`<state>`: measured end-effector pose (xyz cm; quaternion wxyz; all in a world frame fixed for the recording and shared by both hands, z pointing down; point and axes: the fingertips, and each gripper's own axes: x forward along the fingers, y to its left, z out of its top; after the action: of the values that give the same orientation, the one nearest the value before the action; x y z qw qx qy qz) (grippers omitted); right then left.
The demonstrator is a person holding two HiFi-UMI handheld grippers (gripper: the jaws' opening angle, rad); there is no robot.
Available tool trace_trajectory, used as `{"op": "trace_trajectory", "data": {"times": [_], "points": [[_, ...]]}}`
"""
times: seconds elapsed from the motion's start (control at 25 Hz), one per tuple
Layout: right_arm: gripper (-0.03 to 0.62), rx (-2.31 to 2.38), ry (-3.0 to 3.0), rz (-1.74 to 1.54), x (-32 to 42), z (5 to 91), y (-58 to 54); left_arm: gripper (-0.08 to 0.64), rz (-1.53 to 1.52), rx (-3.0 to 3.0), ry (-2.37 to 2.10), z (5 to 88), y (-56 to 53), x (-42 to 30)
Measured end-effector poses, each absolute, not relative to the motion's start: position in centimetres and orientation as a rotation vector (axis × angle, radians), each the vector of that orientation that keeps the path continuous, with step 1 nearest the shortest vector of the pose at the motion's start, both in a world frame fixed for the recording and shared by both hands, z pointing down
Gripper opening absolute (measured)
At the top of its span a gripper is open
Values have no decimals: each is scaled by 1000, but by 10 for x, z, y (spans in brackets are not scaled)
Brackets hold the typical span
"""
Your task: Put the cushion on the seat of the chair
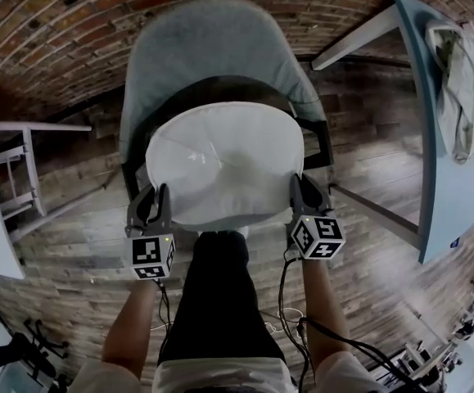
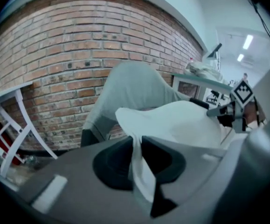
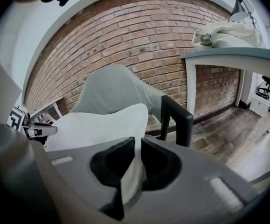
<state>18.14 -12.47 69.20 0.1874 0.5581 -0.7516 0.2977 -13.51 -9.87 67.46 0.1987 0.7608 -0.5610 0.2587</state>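
Note:
A white round cushion (image 1: 224, 162) hangs over the seat of a grey chair (image 1: 208, 47) with black arms. My left gripper (image 1: 153, 201) is shut on the cushion's left front edge, and white fabric (image 2: 141, 164) runs between its jaws in the left gripper view. At the right front edge my right gripper (image 1: 304, 193) is shut on the cushion too; its own view has the cloth (image 3: 132, 171) pinched between the jaws. The chair's backrest (image 3: 114, 90) rises behind the cushion (image 3: 97, 122). The seat itself is hidden under the cushion.
A brick wall (image 1: 73, 23) stands behind the chair. A pale table (image 1: 445, 137) with a bundle of cloth (image 1: 462, 80) is at the right. A white frame (image 1: 11, 162) stands at the left. The person's legs (image 1: 216, 301) are just in front of the chair, on a wood floor.

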Motion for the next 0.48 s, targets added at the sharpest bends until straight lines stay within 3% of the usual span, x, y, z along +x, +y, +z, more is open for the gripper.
{"op": "trace_trajectory", "data": {"times": [0.48], "points": [[38, 1535, -2105, 840, 191, 720, -135, 52, 685, 1992, -1593, 713, -101, -124]]}}
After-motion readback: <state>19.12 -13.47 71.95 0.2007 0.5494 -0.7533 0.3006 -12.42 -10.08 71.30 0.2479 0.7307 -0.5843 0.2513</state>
